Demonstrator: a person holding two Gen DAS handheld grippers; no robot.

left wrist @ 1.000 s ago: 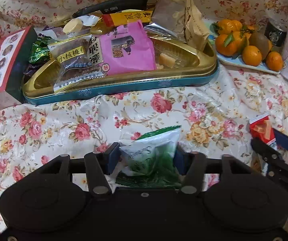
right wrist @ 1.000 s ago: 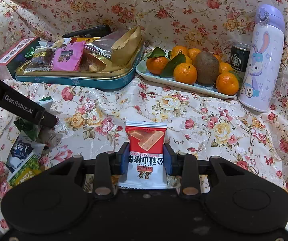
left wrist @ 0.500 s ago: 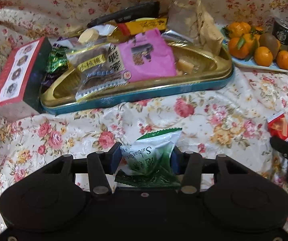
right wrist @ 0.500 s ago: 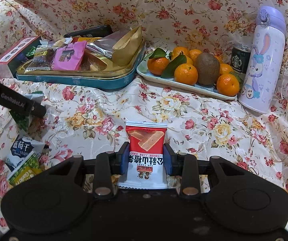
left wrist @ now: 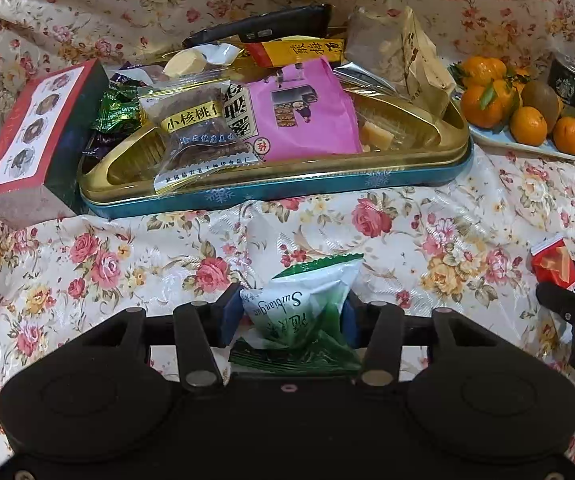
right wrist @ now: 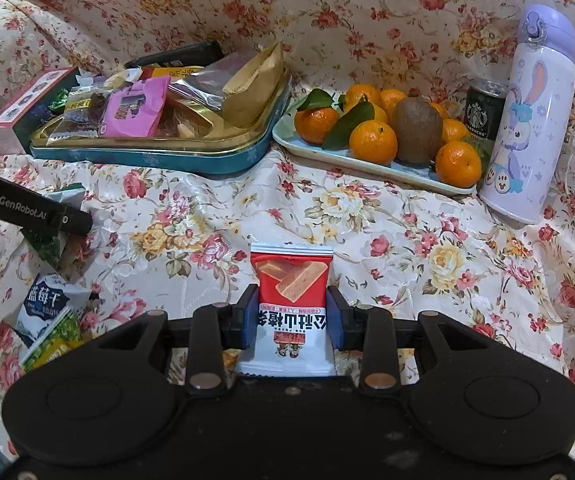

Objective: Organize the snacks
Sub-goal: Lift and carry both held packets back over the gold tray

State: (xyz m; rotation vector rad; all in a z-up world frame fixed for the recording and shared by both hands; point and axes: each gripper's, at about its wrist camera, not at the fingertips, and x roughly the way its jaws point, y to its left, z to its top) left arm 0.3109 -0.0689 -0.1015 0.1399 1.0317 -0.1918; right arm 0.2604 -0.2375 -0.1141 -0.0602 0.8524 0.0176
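Both wrist cams look down-forward, close over floral cloth; both see snack tin, left view nearer.

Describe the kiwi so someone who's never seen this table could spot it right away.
Look right of the gold snack tin to the pale blue fruit tray on the floral cloth. The kiwi sits among the tangerines, in front of the dark can. It is the only brown, fuzzy fruit; all the others are orange.
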